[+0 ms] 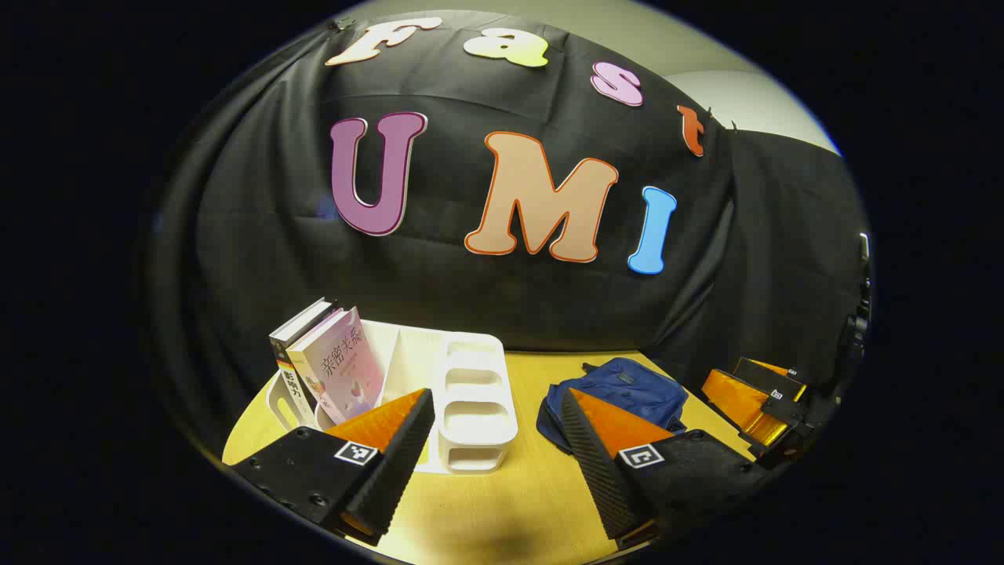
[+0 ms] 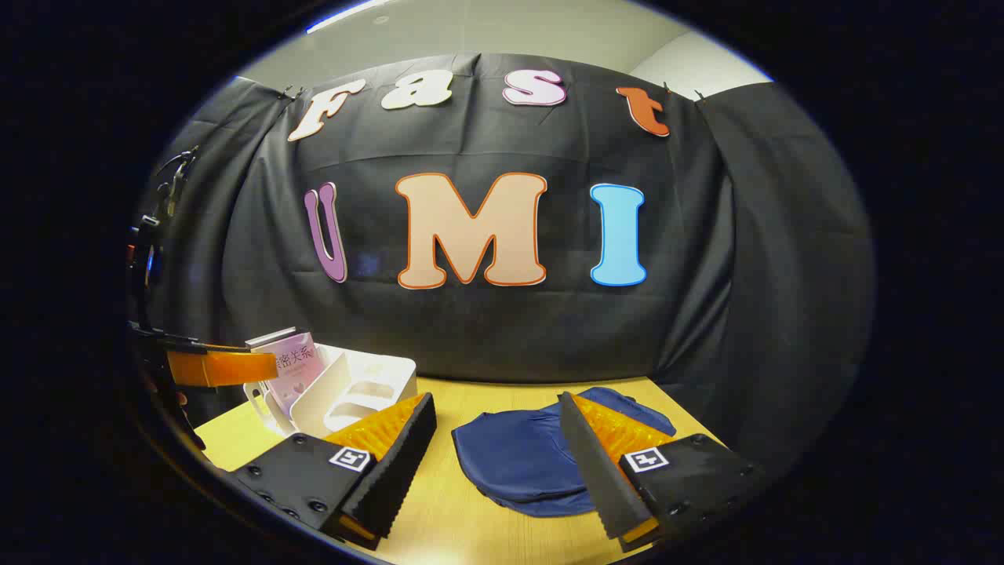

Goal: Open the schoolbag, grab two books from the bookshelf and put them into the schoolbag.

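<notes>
A dark blue schoolbag (image 1: 627, 392) (image 2: 518, 459) lies flat on the yellow table (image 1: 510, 502), its flap down. To its left stands a white bookshelf rack (image 1: 474, 400) (image 2: 357, 392), with a pink book (image 1: 341, 369) (image 2: 292, 365) and a white-spined book (image 1: 294, 345) upright at its left end. My left gripper (image 1: 498, 408) hovers open between rack and bag, nothing between its fingers. My right gripper (image 2: 498, 416) hangs open just in front of the bag, also holding nothing. It shows too in the left gripper view as the right gripper (image 1: 753, 396), beyond the bag.
Black cloth walls close the booth behind and on both sides of the table. The left gripper (image 2: 220, 367) reaches in at the far left of the right gripper view, beside the rack. Bare tabletop lies in front of rack and bag.
</notes>
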Tool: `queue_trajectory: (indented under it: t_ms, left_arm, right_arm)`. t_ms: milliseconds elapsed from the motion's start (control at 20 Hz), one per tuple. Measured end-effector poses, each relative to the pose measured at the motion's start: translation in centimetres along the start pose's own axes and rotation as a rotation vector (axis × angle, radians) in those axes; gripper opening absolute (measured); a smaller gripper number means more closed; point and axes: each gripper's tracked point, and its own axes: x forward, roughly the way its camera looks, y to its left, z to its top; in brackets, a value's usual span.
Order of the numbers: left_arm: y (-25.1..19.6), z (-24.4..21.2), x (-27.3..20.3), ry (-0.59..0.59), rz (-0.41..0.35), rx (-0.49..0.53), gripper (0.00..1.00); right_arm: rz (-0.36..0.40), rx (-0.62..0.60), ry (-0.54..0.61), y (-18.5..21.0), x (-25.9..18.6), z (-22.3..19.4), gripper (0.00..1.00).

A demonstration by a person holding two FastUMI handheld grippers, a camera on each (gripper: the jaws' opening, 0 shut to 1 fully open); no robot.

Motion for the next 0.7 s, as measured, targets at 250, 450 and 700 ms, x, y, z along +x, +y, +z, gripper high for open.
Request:
queue_trajectory:
  t_ms: [250, 450, 700]
  left_arm:
    - [0.4, -0.1, -0.7, 0.005, 0.023, 0.007, 0.95]
    - [0.8, -0.4, -1.1, 0.011, 0.038, 0.014, 0.95]
    - [1.2, -0.6, -1.3, 0.020, 0.055, 0.007, 0.95]
  right_arm:
    - [-0.005, 0.002, 0.003, -0.2, -0.1, 0.0, 1.00]
    - [-0.013, -0.003, 0.003, -0.2, -0.1, -0.1, 1.00]
    - [-0.030, -0.002, 0.005, -0.6, -0.1, -0.3, 1.00]
